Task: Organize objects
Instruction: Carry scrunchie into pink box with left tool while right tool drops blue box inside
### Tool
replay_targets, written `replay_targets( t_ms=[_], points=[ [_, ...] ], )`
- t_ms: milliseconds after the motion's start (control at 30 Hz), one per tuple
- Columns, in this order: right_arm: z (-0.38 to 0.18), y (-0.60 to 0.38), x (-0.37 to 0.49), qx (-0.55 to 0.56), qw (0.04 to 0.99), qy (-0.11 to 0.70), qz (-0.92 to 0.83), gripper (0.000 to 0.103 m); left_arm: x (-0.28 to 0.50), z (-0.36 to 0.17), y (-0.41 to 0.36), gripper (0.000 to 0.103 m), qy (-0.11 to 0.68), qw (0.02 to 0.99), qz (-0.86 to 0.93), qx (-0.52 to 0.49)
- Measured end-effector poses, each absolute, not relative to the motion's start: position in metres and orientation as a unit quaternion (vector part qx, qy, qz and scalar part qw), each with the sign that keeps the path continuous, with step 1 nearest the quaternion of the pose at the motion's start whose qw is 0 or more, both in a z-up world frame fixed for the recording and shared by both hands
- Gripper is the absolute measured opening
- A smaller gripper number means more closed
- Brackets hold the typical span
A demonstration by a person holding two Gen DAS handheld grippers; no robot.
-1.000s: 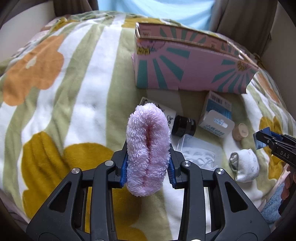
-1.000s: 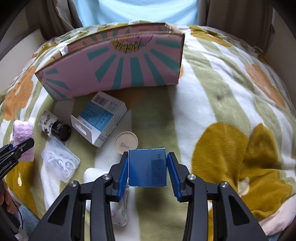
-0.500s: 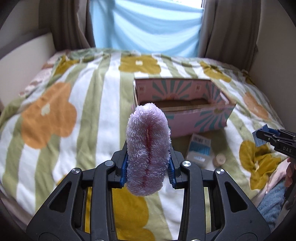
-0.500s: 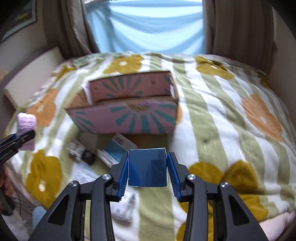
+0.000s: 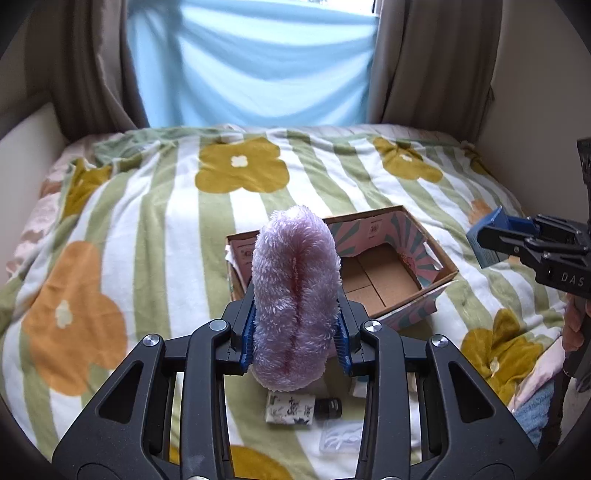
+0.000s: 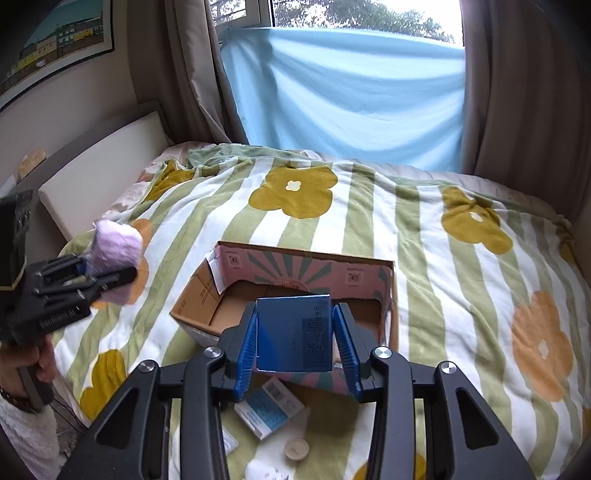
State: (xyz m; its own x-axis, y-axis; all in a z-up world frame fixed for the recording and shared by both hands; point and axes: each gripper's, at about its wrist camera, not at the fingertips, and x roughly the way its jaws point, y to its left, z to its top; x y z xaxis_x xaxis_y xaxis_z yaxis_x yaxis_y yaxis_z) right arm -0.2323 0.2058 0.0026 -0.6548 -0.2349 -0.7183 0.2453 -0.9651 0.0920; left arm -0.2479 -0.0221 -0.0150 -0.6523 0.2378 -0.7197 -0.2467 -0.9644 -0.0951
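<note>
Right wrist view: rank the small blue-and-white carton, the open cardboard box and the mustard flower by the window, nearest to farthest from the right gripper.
1. Blue-and-white carton: lying on the blanket just below the right gripper, slightly left.
2. Open cardboard box: straight ahead, behind the held blue box.
3. Mustard flower: printed on the blanket, beyond the box, toward the window.

This is a bedroom in a home. A big bed [image 6: 424,236] has a soft blanket [image 5: 155,229] with stripes and flowers. Brown curtains [image 6: 517,92] hang by a window [image 6: 362,14], and a picture [image 6: 55,37] hangs on the wall.
</note>
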Motion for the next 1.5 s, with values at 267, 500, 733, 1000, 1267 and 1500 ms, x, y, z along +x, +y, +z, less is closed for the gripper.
replay_targets(
  t_ms=[267, 500, 733, 1000, 1267, 1500],
  points=[
    [-0.055, 0.208, -0.319, 0.466, 0.112, -0.003, -0.878, 0.037, -0.334, -0.076, -0.002, 0.031, 0.002, 0.139, 0.869, -0.475],
    [-0.124, 0.211, -0.358, 0.524, 0.091, -0.016, -0.847, 0.037, -0.379, -0.142, 0.009, 0.031, 0.007, 0.136, 0.827, -0.545],
    [-0.140, 0.204, -0.368, 0.540, 0.085, -0.004, -0.837, 0.037, -0.390, -0.170, 0.004, 0.031, 0.001, 0.129, 0.812, -0.569],
    [-0.128, 0.210, -0.378, 0.546, 0.069, -0.017, -0.834, 0.041, -0.391, -0.150, 0.013, 0.032, 0.019, 0.139, 0.819, -0.557],
    [-0.114, 0.222, -0.368, 0.546, 0.037, -0.008, -0.837, 0.075, -0.382, -0.136, 0.010, 0.103, 0.005, 0.142, 0.825, -0.546],
    [-0.103, 0.225, -0.349, 0.543, 0.041, -0.027, -0.838, 0.075, -0.362, -0.111, 0.002, 0.103, 0.000, 0.134, 0.836, -0.532]
  ],
)
